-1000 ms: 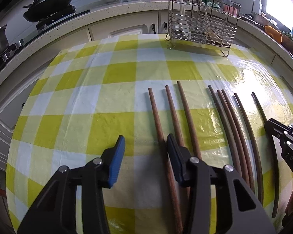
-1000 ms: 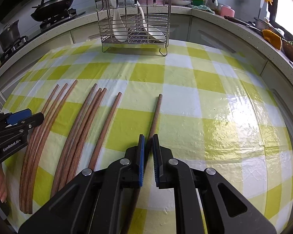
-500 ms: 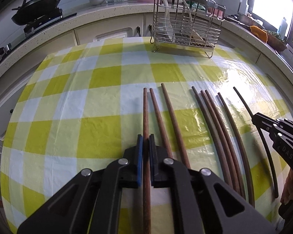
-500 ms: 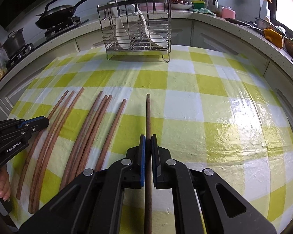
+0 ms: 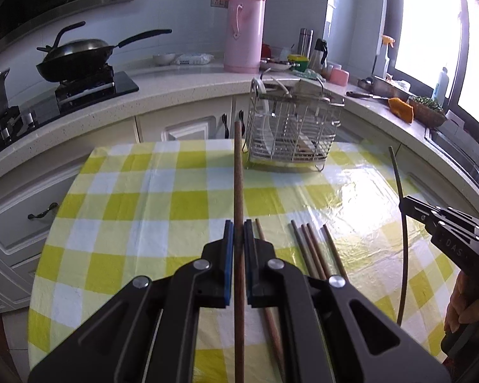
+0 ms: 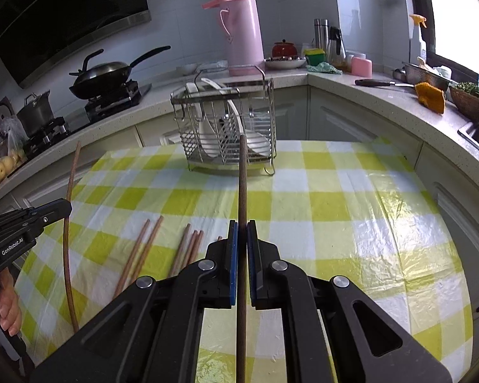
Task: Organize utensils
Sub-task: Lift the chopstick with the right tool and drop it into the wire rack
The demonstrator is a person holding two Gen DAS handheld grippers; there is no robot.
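Early stage: left gripper (image 5: 238, 229) and right gripper (image 6: 242, 229) each clamp one lifted chopstick (image 5: 238, 172), tips toward far wire rack (image 6: 226, 127) holding spoons only, six loose chopsticks (image 6: 188, 249) left on near checked tablecloth (image 6: 335, 223).

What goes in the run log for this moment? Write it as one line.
left gripper: shut on chopstick | right gripper: shut on second chopstick | both raised off table | rack ahead
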